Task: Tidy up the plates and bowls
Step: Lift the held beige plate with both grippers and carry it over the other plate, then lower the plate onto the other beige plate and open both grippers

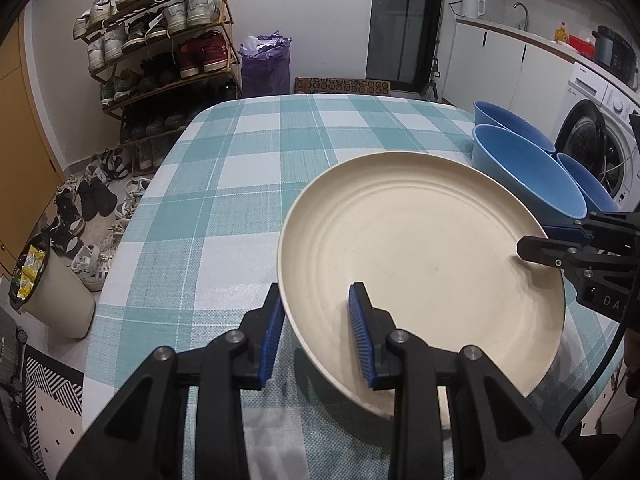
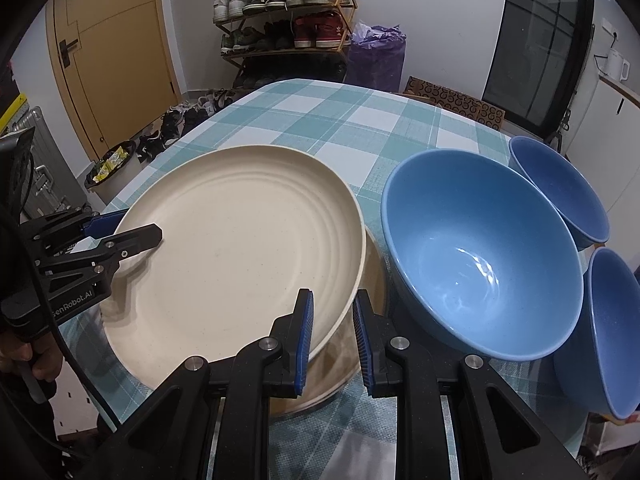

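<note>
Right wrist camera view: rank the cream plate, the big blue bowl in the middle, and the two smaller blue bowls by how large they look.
1. cream plate, largest
2. big blue bowl
3. The two smaller blue bowls, far one and near one: not ranked, since both are cut off and the near one sits closer to the camera.

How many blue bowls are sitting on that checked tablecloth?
3. The big blue bowl sits right beside the cream plate; a smaller bowl is behind it, and another small bowl sits at the near right edge. None seem hidden.
</note>
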{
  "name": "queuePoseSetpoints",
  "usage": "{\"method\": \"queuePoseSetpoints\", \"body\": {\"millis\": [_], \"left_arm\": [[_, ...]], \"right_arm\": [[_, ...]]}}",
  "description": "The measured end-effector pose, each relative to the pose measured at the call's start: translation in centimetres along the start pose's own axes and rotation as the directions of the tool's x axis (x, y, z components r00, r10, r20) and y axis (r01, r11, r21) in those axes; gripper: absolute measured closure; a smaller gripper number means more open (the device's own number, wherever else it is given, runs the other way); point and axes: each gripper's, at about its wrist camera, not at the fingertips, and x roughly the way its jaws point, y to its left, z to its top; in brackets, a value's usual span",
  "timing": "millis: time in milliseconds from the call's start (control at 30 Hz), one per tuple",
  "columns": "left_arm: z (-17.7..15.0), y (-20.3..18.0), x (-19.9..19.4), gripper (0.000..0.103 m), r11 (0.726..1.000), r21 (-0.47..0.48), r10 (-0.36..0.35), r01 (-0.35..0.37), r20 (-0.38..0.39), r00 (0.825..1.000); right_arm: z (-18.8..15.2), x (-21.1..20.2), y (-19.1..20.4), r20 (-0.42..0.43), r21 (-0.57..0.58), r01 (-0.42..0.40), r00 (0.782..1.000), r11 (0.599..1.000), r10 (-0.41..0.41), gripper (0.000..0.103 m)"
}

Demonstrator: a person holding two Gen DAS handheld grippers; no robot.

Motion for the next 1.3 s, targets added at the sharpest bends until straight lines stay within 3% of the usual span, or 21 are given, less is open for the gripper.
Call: {"method": "queuePoseSetpoints", "body": {"millis": [1300], "left_arm": [[-0.9, -2.0, 1.4, 0.072, 0.998, 0.064, 0.016, -0.014, -0.024, 1.0]], "right_arm": [[-1.6, 1.0, -1.1, -0.031, 0.007, 0.041, 0.999, 0.999, -0.04, 0.082]]}}
